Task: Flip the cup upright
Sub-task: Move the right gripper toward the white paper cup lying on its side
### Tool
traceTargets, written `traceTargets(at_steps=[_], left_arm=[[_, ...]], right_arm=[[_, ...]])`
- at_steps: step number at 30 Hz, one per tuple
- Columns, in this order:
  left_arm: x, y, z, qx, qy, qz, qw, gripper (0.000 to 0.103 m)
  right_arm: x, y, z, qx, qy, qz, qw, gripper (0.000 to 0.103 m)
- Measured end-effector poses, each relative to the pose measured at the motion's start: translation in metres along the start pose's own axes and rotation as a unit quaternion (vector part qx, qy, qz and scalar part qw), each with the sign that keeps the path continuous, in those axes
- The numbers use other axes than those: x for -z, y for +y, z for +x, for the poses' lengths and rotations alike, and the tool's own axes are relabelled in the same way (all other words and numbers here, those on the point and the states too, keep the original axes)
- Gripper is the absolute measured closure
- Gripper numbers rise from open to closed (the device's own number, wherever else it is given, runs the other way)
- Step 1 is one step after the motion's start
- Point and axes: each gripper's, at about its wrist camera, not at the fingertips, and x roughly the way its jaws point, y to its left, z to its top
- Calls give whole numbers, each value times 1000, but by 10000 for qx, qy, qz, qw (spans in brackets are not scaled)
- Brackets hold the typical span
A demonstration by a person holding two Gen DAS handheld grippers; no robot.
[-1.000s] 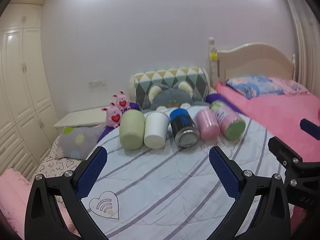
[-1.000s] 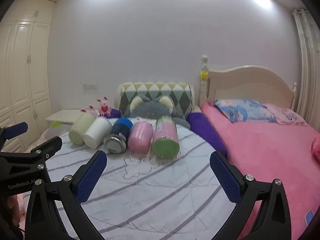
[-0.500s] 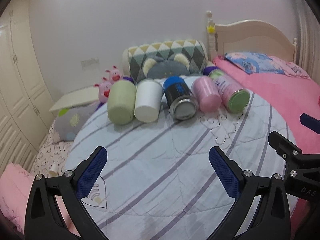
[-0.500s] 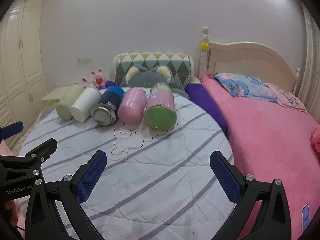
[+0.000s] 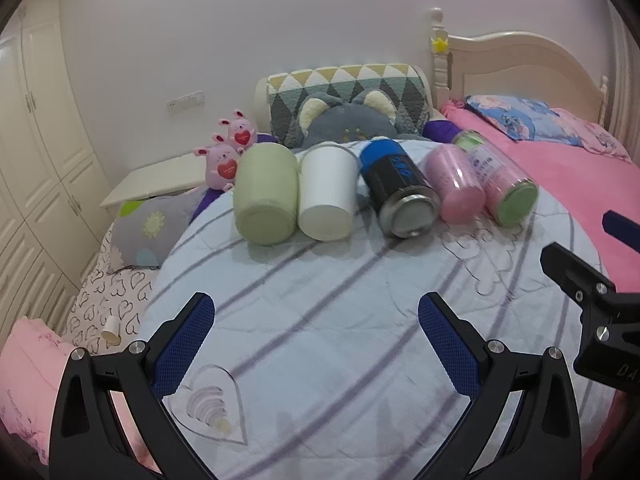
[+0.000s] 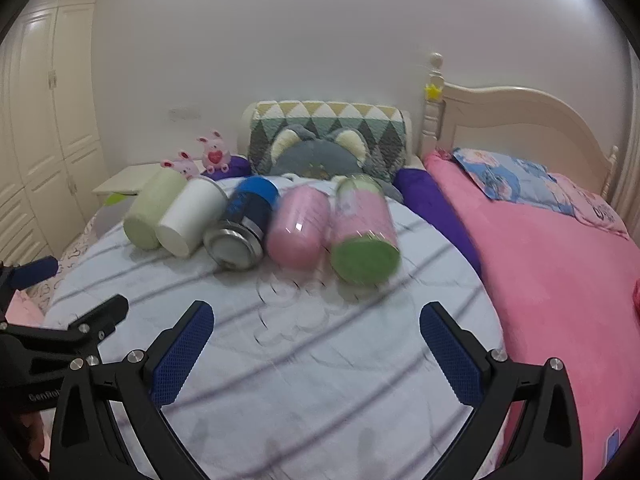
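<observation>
Quilted striped bedspread [image 5: 320, 300]; five cylindrical cups [image 5: 326, 196] lying sideways; left claw [image 5: 316, 344], right claw [image 6: 318, 346] spread wide, empty.

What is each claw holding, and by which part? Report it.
Nothing. The left claw and right claw are both open over the quilt, short of the cups lying there.

two low wrist views side by side, both toward five cups [image 5: 384, 196]

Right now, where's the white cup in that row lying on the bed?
In the left wrist view the white cup lies on its side, second from the left, touching the pale green cup on its left, with the blue and black can to its right.
</observation>
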Motion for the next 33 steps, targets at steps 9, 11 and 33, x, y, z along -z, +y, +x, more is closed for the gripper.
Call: traceTargets(at_steps=[9, 11, 33], left_arm=[[-35, 59, 15, -146, -55, -107, 9998, 0], [-45, 78, 23, -217, -68, -170, 9996, 0], [-68, 155, 109, 16, 165, -356, 9992, 0]], right_arm=[[-57, 49, 22, -352, -290, -75, 9989, 0], [-68, 60, 30, -392, -318, -86, 9987, 0], [-94, 127, 158, -384, 786, -62, 9961, 3]])
